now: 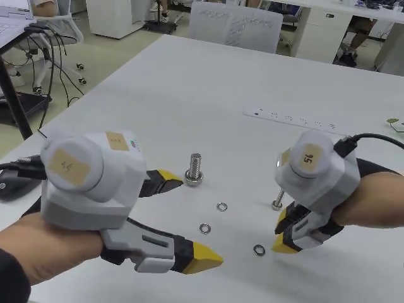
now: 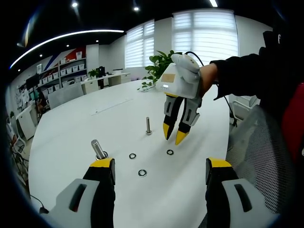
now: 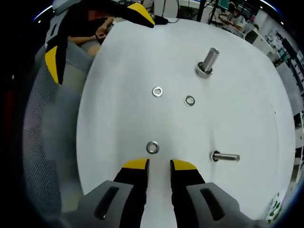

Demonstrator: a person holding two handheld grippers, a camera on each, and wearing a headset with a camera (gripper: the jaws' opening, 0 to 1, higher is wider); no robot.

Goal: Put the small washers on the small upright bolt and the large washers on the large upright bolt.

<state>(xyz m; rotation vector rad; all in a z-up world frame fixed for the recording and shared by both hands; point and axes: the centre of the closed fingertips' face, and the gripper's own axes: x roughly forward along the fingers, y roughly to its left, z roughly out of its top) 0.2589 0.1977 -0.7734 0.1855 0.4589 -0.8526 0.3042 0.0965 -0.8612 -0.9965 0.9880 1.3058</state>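
Right claw (image 3: 159,165) near flat silver washer (image 3: 152,147)

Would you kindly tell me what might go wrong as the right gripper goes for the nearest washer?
The washer lies flat on the table just ahead of the right gripper, so the tips may push it away instead of lifting it. The small bolt stands close beside that gripper; a stray swing might topple it.

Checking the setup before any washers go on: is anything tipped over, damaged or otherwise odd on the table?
Nothing stands out. The large bolt and the small bolt both stand upright, and the three loose washers lie flat on the white table near them.
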